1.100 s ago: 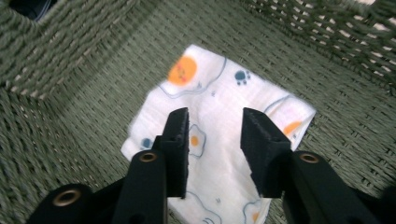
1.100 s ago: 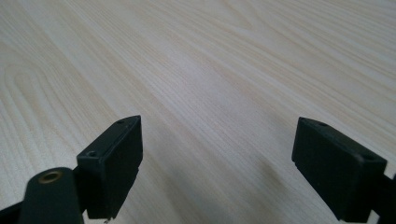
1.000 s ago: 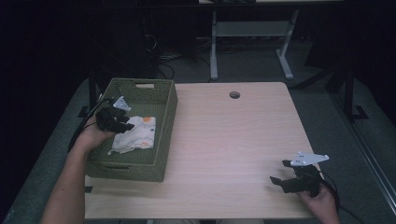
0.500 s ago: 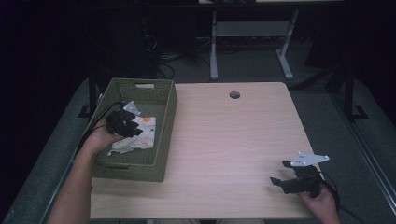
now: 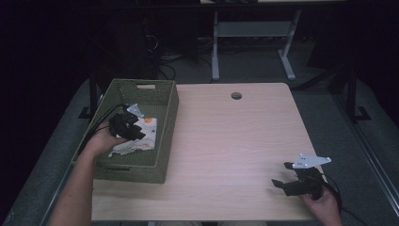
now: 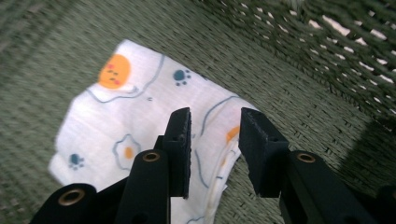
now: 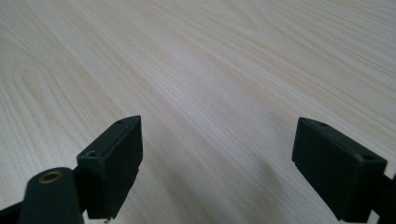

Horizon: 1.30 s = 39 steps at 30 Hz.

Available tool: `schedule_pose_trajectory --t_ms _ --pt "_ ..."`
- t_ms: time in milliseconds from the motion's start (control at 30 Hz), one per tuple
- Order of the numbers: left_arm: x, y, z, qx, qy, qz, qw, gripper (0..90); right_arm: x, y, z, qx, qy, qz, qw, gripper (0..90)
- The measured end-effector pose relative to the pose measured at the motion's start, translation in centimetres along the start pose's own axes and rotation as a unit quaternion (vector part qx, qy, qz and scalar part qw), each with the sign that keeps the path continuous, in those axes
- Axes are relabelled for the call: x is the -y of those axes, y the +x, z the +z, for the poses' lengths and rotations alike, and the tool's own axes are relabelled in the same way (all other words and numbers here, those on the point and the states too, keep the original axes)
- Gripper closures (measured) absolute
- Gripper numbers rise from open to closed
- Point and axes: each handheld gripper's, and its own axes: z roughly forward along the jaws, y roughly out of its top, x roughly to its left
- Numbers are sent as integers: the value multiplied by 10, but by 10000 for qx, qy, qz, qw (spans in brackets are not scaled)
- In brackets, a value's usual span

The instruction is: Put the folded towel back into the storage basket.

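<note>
A white cloth printed with fried eggs and paw marks lies crumpled on the floor of a green woven basket at the table's left. My left gripper is down inside the basket, over the cloth's left part. In the left gripper view its jaws stand a little apart just above the cloth, with nothing held between them. My right gripper rests at the front right of the table, wide open; in the right gripper view its jaws frame bare wood.
The light wooden table has a round cable hole near its back edge. The basket has handle slots in its far wall. Behind the table stand white desk legs and cables on a dark floor.
My left gripper has moved a little nearer and to the right inside the basket, lower over the cloth. The right gripper has stayed put.
</note>
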Motion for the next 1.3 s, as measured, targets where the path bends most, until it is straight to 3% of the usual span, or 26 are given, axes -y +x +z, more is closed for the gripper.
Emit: schedule_pose_trajectory --t_ms 133,433,633,767,967,1067,1300 --pt "-3 -1 15 224 196 52 9995 651 1 -1 -1 4 -12 25 10000 160" --pt "-5 1 40 423 629 86 9971 647 2 -2 -3 7 -24 69 10000 160" --pt "-6 2 51 545 759 54 9956 646 2 -3 -3 5 -39 82 10000 160" --pt "-6 1 60 576 969 123 9935 717 3 -4 -4 -8 -55 78 10000 160" --pt "-7 0 60 545 1025 214 9930 837 3 -4 -4 -23 -92 109 9999 160" --pt "-7 -1 59 547 1064 284 9924 857 3 -4 -5 -21 -96 106 9999 160" --pt "0 -1 48 774 1133 320 9900 861 3 -4 -5 -17 -102 111 9999 160"
